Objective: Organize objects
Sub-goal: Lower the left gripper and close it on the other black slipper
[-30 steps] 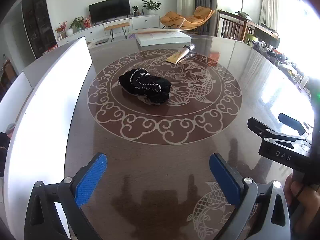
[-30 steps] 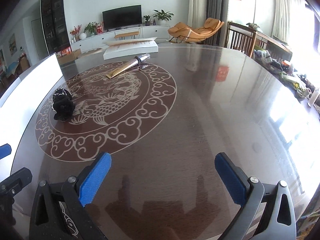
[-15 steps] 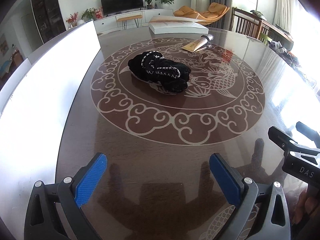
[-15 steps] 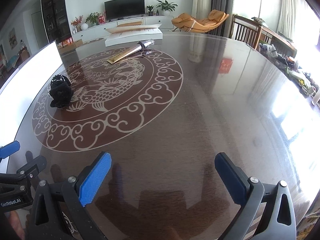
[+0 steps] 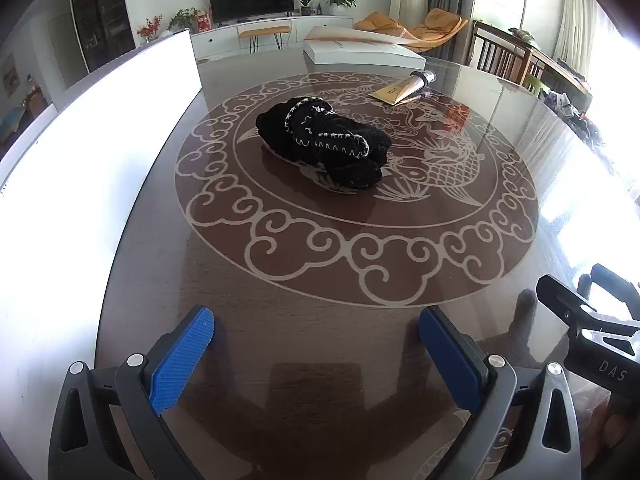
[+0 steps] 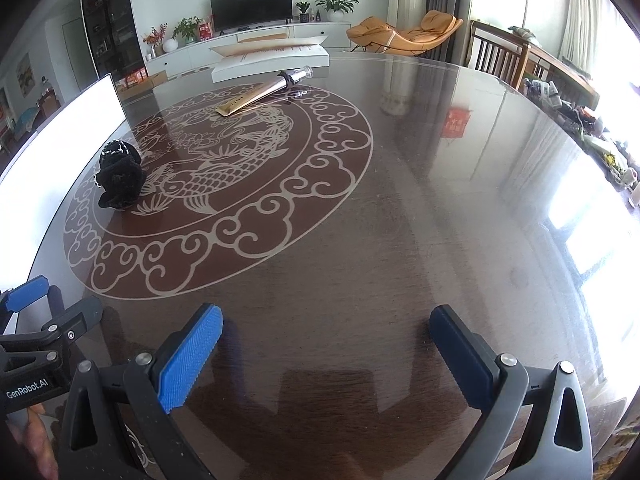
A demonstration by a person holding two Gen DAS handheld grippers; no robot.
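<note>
Left hand-held gripper is hovering jaws apart, facing the black cloth bundle dead ahead mid-surface, long axis running left-right. Right hand-held gripper, also apart, is sitting farther away; tube beyond.

Strong daylight floods in from the right, blowing out that side and laying white glare across the glossy tabletop. A white panel at left is overexposed. Gripper shadows fall soft and doubled; fisheye bending and dark corners frame both sharp views
</note>
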